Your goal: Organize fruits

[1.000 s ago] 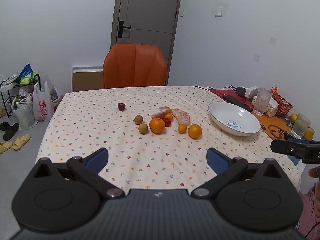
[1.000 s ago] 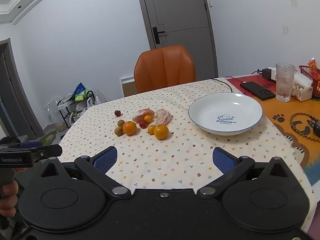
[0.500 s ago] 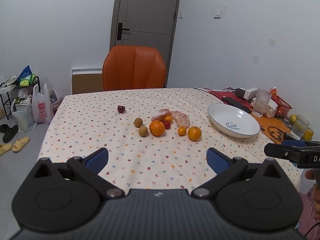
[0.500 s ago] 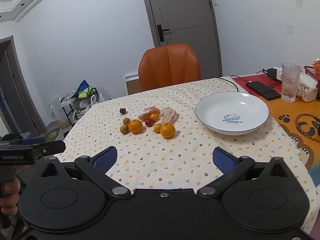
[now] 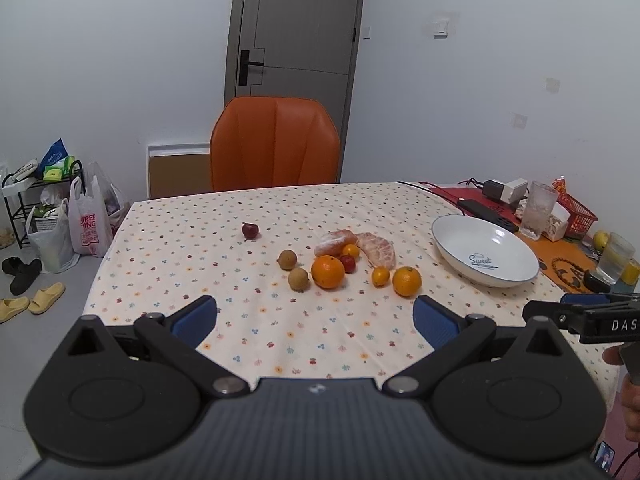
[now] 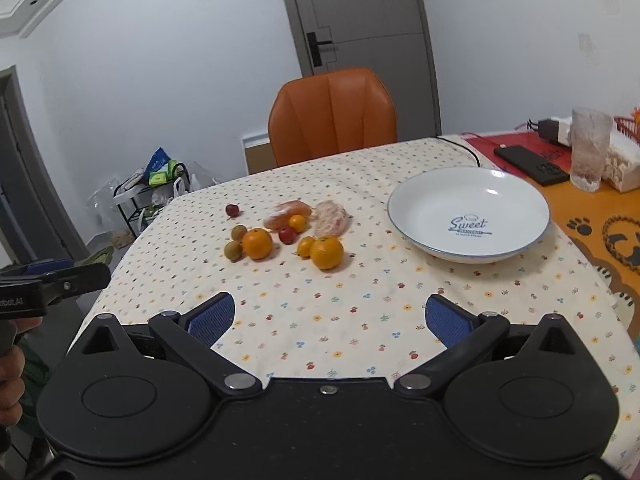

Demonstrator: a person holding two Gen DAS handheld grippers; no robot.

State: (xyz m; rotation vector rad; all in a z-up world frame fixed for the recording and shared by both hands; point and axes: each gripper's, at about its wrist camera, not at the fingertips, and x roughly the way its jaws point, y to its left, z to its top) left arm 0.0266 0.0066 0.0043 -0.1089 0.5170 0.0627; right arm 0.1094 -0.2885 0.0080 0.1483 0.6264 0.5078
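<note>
A cluster of fruit lies mid-table: a large orange [image 5: 327,271] [image 6: 257,243], a second orange [image 5: 407,281] [image 6: 327,252], two brown longans [image 5: 298,279], small kumquats [image 5: 380,276], a red cherry tomato [image 6: 287,235], peeled citrus pieces [image 5: 378,248] [image 6: 330,218], and a dark red fruit [image 5: 250,230] [image 6: 232,210] apart at the left. An empty white bowl [image 5: 452,256] [image 6: 516,196] marked "Sweet" stands to the right. My left gripper [image 5: 315,320] and right gripper [image 6: 327,319] hover open over the near table edge, well short of the fruit, holding nothing.
An orange chair [image 5: 275,143] stands behind the floral tablecloth [image 5: 280,332]. On the right are a glass [image 6: 590,148], a black phone [image 6: 532,163], a red basket [image 5: 576,210] and an orange mat [image 6: 600,236]. Bags and a rack [image 5: 48,208] stand on the floor at left.
Both grippers have eased forward a little and tilted, so the fruit and bowl sit slightly lower and larger in view. Jaws stay open; nothing on the table has moved.
</note>
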